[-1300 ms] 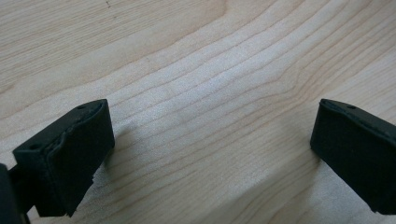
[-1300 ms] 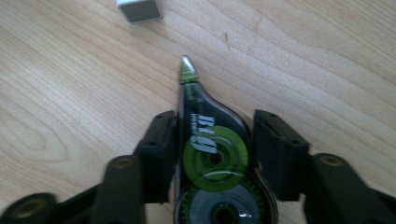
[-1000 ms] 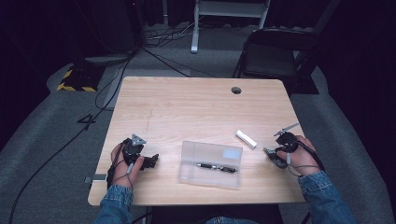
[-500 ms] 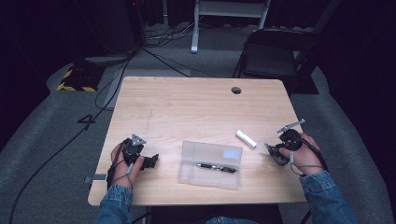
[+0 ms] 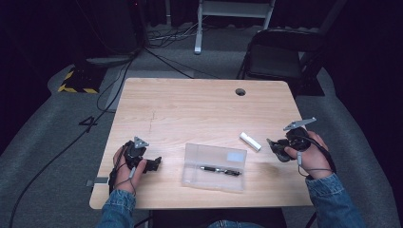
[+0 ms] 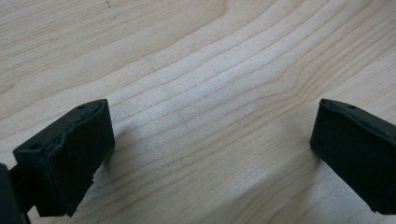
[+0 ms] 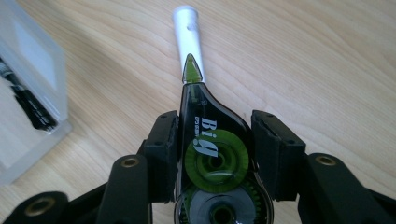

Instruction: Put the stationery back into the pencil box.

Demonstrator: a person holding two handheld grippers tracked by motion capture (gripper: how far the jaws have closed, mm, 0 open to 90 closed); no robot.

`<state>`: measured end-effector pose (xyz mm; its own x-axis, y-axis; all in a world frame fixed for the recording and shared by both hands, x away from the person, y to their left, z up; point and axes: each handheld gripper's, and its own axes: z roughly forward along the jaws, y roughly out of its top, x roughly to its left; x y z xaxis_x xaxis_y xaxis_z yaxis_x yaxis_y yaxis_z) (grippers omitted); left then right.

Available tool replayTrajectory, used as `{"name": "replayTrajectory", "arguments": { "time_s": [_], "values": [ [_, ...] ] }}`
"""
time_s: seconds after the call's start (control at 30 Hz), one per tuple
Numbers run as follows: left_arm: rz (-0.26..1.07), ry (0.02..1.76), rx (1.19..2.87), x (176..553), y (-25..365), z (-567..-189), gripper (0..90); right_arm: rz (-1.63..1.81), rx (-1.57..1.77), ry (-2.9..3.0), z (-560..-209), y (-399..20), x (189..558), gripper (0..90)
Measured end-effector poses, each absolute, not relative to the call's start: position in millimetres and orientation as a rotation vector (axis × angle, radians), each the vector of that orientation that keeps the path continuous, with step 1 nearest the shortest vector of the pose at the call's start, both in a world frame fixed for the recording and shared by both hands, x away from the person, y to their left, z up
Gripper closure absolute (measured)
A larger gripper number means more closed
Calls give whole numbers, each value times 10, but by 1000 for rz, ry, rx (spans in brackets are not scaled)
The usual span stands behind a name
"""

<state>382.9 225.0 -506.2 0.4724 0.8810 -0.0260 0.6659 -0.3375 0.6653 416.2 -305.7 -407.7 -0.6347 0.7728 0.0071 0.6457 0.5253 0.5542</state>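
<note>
The left tongs (image 5: 153, 164) rest wide apart and empty on the tabletop (image 5: 199, 109). At the right, the right tongs (image 7: 215, 154) clamp a dark translucent correction-tape dispenser (image 7: 212, 149), green reels inside, white lettering "Big", lifted over the tabletop near the white cap (image 7: 187, 32).

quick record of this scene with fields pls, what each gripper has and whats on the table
left gripper: open, nothing between its fingers, low over the bare wood
right gripper: shut on a correction tape dispenser, black with green reels
clear plastic case: table centre front, black pen inside
white cap: on the table between case and right gripper
table: light wood, round hole near the far edge
</note>
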Motion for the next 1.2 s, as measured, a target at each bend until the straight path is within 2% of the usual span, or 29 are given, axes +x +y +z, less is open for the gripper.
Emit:
{"name": "replayTrajectory", "arguments": {
  "time_s": [0.67,1.2],
  "values": [
    [466,1294,2099,3816,2240,-5062,3,930,977,2574,-3815,-2668,3978,532],
    [465,1294,2099,3817,2240,-5062,2,985,812,2662,-3821,-2295,3833,532]
  ]
}}
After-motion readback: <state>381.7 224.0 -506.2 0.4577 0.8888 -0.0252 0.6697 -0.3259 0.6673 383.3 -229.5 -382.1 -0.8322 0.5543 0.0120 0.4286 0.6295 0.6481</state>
